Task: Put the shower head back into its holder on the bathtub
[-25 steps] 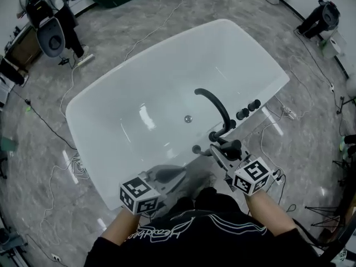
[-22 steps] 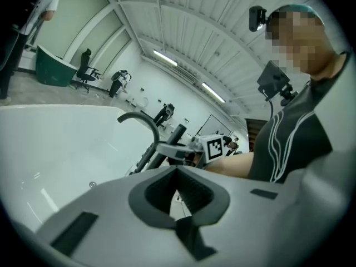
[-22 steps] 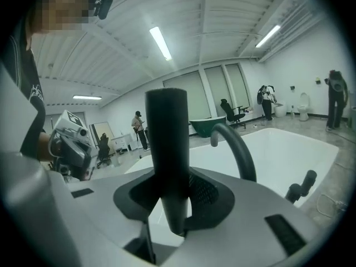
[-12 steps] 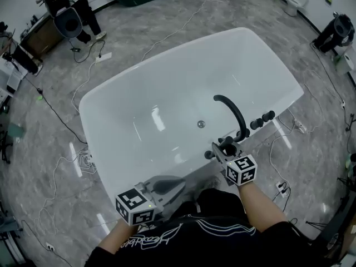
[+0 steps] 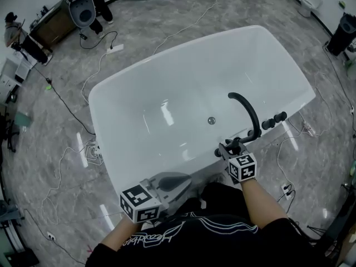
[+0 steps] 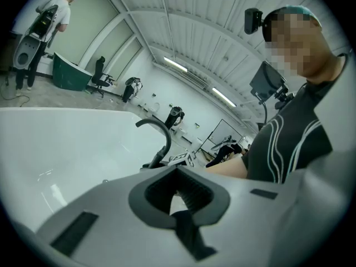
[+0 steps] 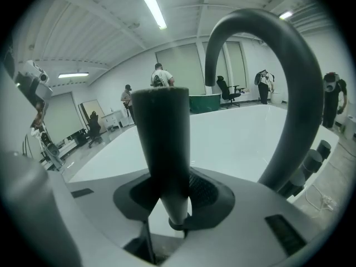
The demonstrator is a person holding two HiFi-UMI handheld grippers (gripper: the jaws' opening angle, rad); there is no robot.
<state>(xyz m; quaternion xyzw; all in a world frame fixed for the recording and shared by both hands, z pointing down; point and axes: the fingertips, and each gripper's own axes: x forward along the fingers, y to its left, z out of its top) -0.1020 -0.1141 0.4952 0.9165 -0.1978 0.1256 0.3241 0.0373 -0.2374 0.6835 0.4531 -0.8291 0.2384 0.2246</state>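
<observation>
A white bathtub [image 5: 167, 82] fills the middle of the head view, and a black arched faucet spout [image 5: 247, 111] rises from its near rim. My right gripper [image 5: 229, 149] is shut on the dark shower head [image 5: 233, 145], just left of the spout's base. In the right gripper view the shower head [image 7: 162, 143] stands upright between the jaws, narrow end down, with the spout [image 7: 297, 88] arching close on the right. I cannot make out the holder beneath the gripper. My left gripper [image 5: 177, 183] is shut and empty near the tub's front rim; its own view shows the same [image 6: 179, 198].
Black tap knobs [image 5: 273, 121] sit on the rim right of the spout [image 7: 311, 161]. Cables [image 5: 72, 154] trail over the grey stone floor around the tub. People and equipment [image 5: 83, 4] stand at the far left. A drain [image 5: 211, 120] lies in the tub's floor.
My right gripper has come down with the shower head to the tub rim beside the spout's base. The left gripper shifted slightly and stayed shut.
</observation>
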